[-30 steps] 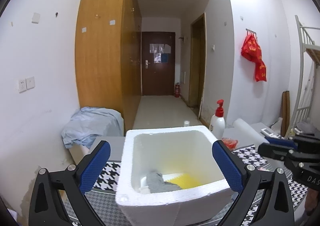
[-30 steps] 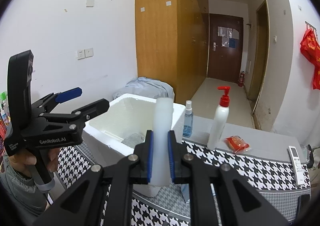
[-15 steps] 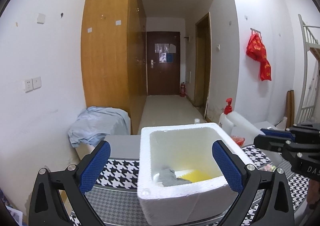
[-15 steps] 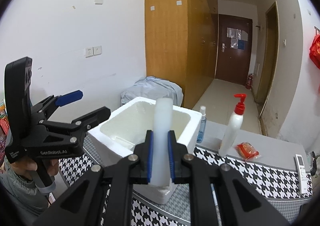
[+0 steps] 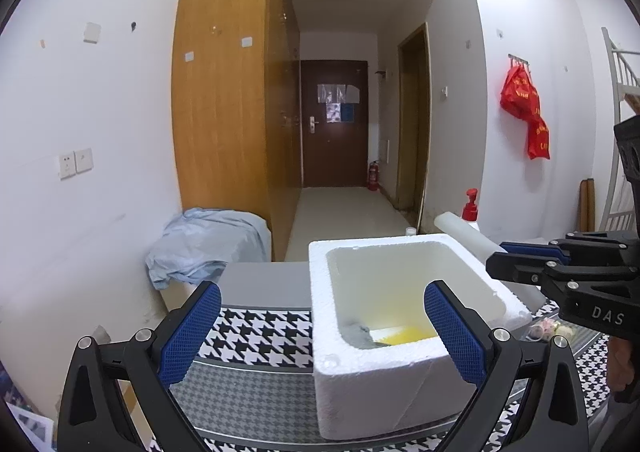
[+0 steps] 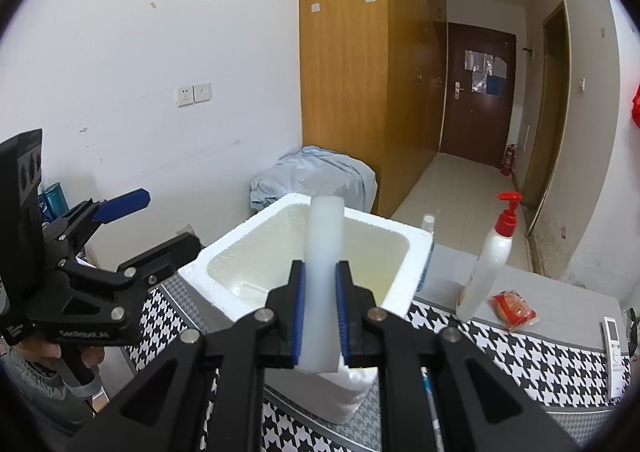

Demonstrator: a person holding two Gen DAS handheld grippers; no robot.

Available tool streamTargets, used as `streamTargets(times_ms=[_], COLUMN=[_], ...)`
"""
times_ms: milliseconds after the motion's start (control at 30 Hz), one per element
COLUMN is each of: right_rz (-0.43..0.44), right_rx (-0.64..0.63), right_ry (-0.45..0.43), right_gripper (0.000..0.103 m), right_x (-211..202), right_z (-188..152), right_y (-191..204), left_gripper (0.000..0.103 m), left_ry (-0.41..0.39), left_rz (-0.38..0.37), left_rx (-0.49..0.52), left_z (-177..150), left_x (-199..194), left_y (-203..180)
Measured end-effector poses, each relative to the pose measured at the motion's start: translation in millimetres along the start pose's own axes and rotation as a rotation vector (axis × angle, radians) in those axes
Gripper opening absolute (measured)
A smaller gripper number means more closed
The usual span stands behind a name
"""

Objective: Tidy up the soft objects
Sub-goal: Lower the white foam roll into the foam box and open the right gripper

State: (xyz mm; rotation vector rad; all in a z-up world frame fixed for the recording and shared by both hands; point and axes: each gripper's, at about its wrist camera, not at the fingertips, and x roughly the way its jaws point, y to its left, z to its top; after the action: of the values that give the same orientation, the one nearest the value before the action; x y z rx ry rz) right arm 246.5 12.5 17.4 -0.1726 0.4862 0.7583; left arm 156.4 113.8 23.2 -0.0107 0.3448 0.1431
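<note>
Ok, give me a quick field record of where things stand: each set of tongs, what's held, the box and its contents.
left tongs: open, empty, at the near side of the foam box
right tongs: shut on white foam roll, its far end over the box
foam box: white, open top, on houndstooth table cover
box contents: yellow item, grey item
beside box: pump bottle, red packet, remote

Grainy matt white foam box [image 5: 376,380], smooth waxy translucent foam roll [image 6: 323,276], matt black plastic gripper frames with blue textured rubber pads [image 5: 188,336], woven houndstooth tablecloth [image 6: 532,356], glossy plastic pump bottle [image 6: 486,268], satin wood-grain wardrobe [image 5: 228,100], crumpled blue cloth [image 5: 204,244]
</note>
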Motion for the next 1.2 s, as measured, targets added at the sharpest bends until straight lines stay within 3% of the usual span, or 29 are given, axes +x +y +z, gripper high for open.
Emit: streamTargets(times_ms=[667,767,800,833,1200], right_rz=[-0.009,0.001,-0.003,-0.003,0.027], right_rx=[-0.011,-0.018,-0.023,-0.029,-0.003], right_ry=[0.027,0.032,0.029,0.024,-0.001], right_gripper=[0.021,0.034,0.052,0.061,0.061], right_x=[24,27,26,26,5], right_z=[10,10,10,9,3], right_y=[9,12,13,14,10], left_gripper=[0.102,0.102,0.102,0.102,0.102], left_ry=[0.015,0.019,0.018,0.020,0.024], left_rz=[-0.003,-0.004,-0.002,-0.001,-0.002], left_rx=[-0.011,-0.016,-0.015,-0.014,-0.016], left_z=[-2,-2,-2,-2,-4], left_x=[-2,-2,-3,-3,-11], left_y=[19,21,20,20,15])
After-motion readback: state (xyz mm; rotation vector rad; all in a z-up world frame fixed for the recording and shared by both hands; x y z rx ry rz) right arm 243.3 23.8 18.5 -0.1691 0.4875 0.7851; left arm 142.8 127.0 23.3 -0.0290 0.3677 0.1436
